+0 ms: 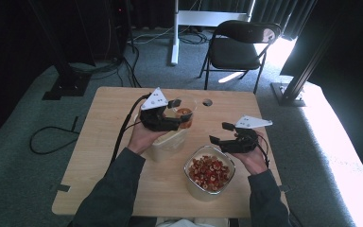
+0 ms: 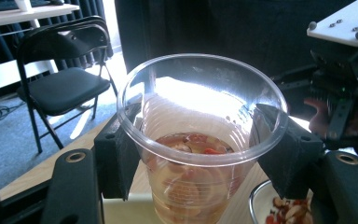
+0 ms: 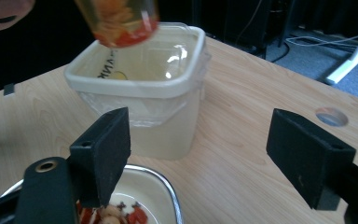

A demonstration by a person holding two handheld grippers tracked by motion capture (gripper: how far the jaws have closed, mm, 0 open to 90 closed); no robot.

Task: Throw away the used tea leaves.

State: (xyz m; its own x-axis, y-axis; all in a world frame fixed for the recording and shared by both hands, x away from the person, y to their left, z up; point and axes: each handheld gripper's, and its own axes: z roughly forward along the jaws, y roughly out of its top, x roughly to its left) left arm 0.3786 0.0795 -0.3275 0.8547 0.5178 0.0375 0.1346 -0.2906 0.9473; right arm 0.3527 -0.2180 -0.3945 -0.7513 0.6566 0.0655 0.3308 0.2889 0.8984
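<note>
Clear plastic cup [image 2: 200,140] with liquid and red bits, clamped in left hand-held gripper [image 1: 178,113], frame centre, above translucent square tub [image 3: 142,88]; pour not begun. Right hand-held gripper [image 1: 220,133] released, empty, over metal-rimmed bowl of red-white pieces [image 1: 209,172] lower centre.

The high view looks forward and down on my table [image 1: 123,179] from above my side, far enough to take in the chair [image 1: 238,47] beyond it. My left gripper's [image 2: 200,154] camera rides close behind its jaws and faces level across the table's edge toward that same chair [image 2: 60,84], the cup [image 2: 200,135] right before the lens. My right gripper's [image 3: 223,154] camera looks low over the tabletop, near the tub [image 3: 144,88], and shares the cup [image 3: 121,18] with both others.
</note>
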